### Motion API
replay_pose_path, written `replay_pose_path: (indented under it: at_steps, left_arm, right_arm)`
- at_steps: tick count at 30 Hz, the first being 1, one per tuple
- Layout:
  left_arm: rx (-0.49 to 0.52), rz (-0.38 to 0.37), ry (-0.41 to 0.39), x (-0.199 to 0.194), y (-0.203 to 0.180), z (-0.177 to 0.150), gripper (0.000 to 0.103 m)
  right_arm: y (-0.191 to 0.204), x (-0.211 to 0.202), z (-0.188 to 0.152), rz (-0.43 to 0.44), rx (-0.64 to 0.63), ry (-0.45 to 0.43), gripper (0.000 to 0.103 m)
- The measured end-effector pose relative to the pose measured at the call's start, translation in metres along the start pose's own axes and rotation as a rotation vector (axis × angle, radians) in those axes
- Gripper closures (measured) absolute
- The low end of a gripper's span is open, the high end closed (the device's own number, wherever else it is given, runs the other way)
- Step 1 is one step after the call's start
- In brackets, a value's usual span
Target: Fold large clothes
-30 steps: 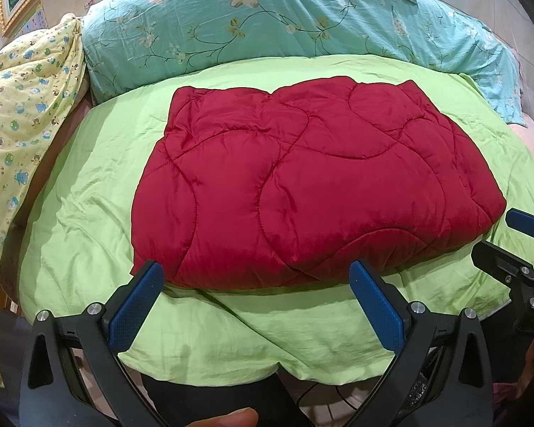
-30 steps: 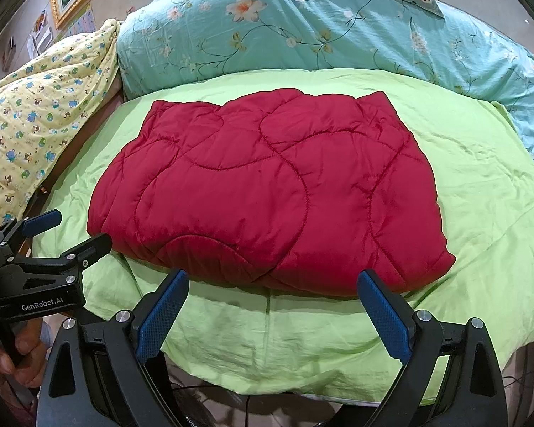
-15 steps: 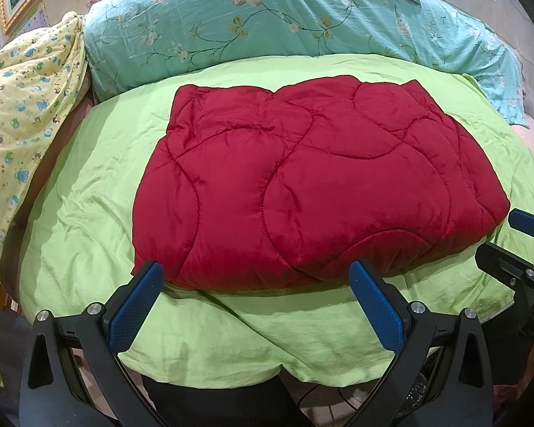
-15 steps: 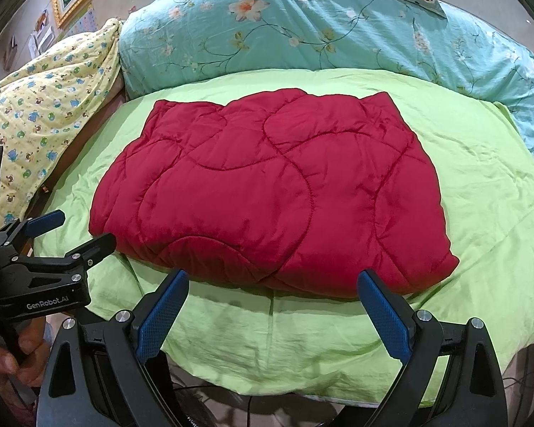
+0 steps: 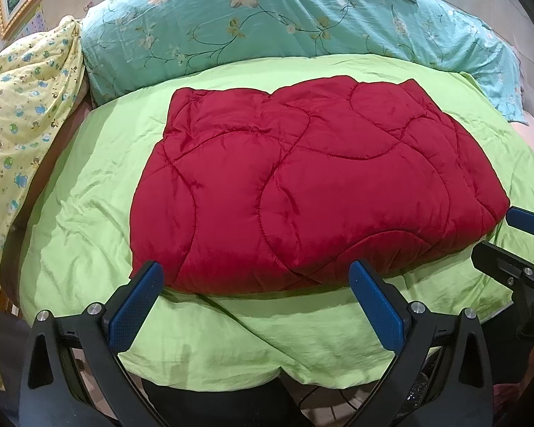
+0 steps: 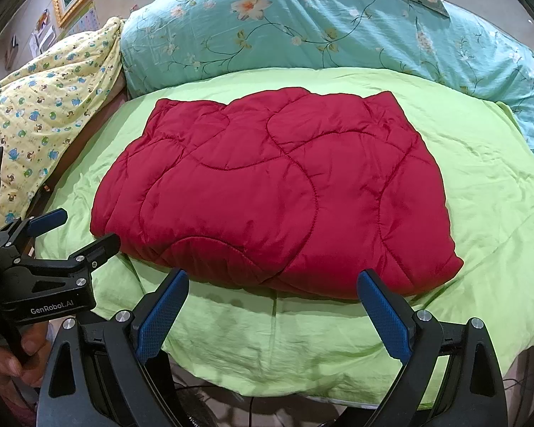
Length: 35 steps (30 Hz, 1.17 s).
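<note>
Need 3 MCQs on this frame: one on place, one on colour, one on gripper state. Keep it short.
1. Where does the folded red quilted padded garment lie?
A. on the light green bedsheet
B. on the floor
C. on the teal floral pillow

2. What colour are the pads on the fingers?
A. orange
B. blue
C. white

3. How is the left gripper?
A. shut on the garment
B. shut on the sheet
C. open, holding nothing

Answers: 1 A, green sheet shows around all its edges. 2 B, blue in both wrist views; the right gripper has the same. 3 C, its fingers stand wide apart, short of the garment's near edge.
</note>
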<state>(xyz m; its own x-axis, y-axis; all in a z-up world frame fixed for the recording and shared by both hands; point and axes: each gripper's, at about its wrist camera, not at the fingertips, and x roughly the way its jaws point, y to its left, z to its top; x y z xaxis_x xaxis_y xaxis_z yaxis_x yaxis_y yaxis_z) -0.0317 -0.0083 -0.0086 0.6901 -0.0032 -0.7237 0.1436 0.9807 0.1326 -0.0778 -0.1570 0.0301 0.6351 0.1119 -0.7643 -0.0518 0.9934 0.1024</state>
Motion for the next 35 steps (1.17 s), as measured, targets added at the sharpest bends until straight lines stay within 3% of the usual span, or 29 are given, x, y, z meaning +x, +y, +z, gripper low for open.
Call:
replay_pose_path:
  at_steps: [35]
  left_arm:
    - [0.0,0.0,0.004,0.004,0.0011,0.0035,0.0]
  right_arm:
    - [0.0002,0.0034,0.0062,0.005,0.002,0.001,0.006]
